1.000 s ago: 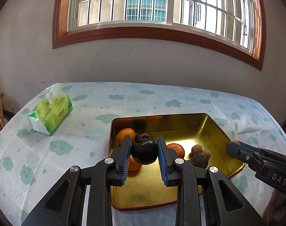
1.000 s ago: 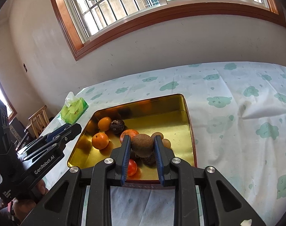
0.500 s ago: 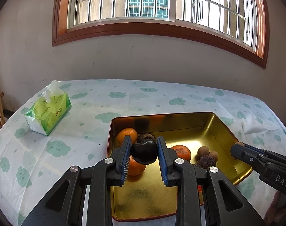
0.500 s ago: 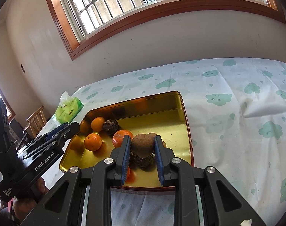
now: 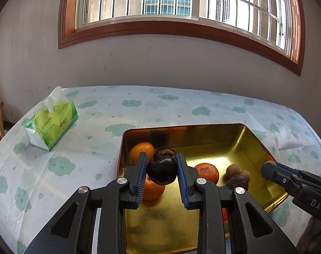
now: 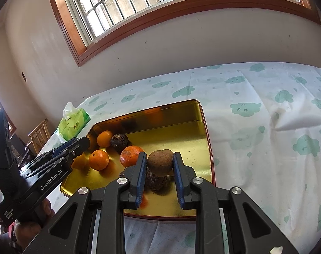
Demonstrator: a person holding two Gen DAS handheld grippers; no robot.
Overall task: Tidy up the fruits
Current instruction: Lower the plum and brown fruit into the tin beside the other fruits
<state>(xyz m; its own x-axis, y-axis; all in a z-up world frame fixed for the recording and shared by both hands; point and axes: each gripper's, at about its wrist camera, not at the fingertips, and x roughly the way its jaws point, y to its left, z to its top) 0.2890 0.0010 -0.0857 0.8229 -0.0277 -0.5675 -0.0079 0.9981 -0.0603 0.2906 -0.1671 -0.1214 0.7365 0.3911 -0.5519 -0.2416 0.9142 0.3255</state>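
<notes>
A gold metal tray (image 5: 253, 141) (image 6: 200, 124) lies on the table and holds several fruits: oranges (image 5: 207, 172) (image 6: 98, 159), a dark wrinkled fruit (image 5: 164, 152) (image 6: 119, 141) and small brown round fruits (image 5: 233, 169). My left gripper (image 5: 161, 172) is shut on a dark glossy chestnut-like fruit (image 5: 161, 173), held above the tray's left part. My right gripper (image 6: 160, 163) is shut on a brown round fruit (image 6: 160, 163), held above the tray's near right part. Each gripper also shows in the other's view, the right gripper (image 5: 270, 169) and the left gripper (image 6: 80, 146).
A green tissue pack (image 5: 52, 124) (image 6: 72, 123) stands on the cloud-print tablecloth (image 5: 61, 165) left of the tray. A wooden chair (image 6: 40, 134) is beyond the table's left edge. A wall with a window lies behind the table.
Both grippers have risen and drawn back a little with their fruits still held; the tray now sits lower and farther ahead in both views.
</notes>
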